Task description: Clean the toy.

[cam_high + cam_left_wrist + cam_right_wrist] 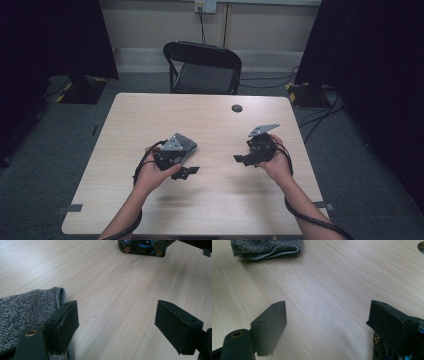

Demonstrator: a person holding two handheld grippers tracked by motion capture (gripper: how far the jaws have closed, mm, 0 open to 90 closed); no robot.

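Hovering low over the pale wooden table (pixel 210 125), both grippers, left (pixel 116 323) and right (pixel 327 323), spread empty jaws, seemingly approaching the folded grey towel (pixel 265 248) and blue toy car (pixel 140 247).

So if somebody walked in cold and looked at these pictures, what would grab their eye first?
Probably the two open tools held over the middle of the pale wooden table: the left tool by a folded grey towel, the right tool beside a small blue and black toy car. Beyond the table's far edge stands an empty black folding chair.
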